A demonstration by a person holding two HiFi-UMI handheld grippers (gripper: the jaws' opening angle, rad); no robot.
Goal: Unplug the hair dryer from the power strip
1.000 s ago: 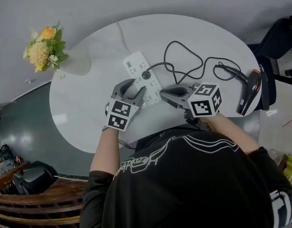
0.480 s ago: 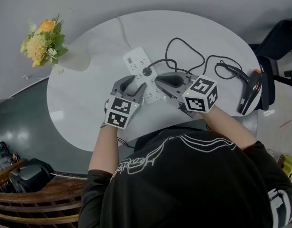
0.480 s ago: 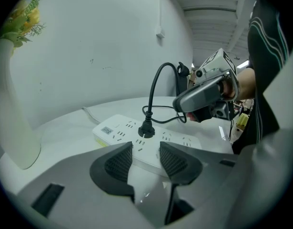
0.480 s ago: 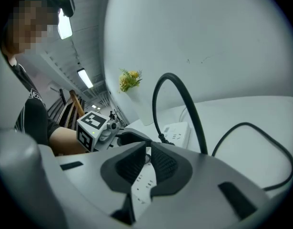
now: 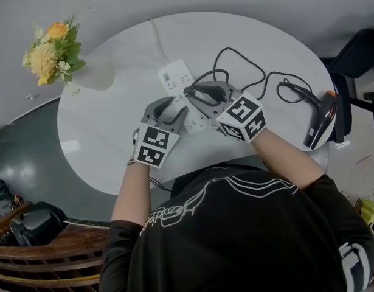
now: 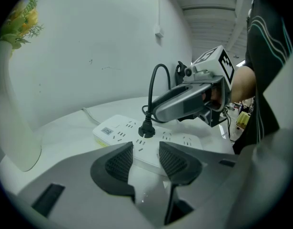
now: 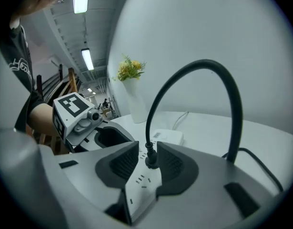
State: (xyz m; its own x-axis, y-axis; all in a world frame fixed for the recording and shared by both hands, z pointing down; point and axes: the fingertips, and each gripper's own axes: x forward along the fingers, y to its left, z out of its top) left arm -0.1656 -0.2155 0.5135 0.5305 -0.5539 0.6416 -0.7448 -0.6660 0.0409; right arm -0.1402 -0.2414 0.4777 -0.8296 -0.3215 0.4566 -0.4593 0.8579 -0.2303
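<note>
Left hand-held gripper (image 6: pixel 146 151) has been narrowing astride the power strip (image 6: pixel 129 128); right hand-held gripper (image 7: pixel 147 162) has just opened around the plug (image 7: pixel 151 156).

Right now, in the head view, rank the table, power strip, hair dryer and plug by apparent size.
1. Table.
2. Power strip, though partly covered.
3. Hair dryer, close to the strip in length but slimmer.
4. Plug, clearly smallest.

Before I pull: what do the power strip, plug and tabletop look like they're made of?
Power strip: likely hard white plastic, smooth, slightly glossy moulded casing. Plug: black, matt, probably rubbery moulded plastic; its cord bends in a soft arc. Tabletop: white, glossy, reflects light; stone-like or laminate, cannot tell.
</note>
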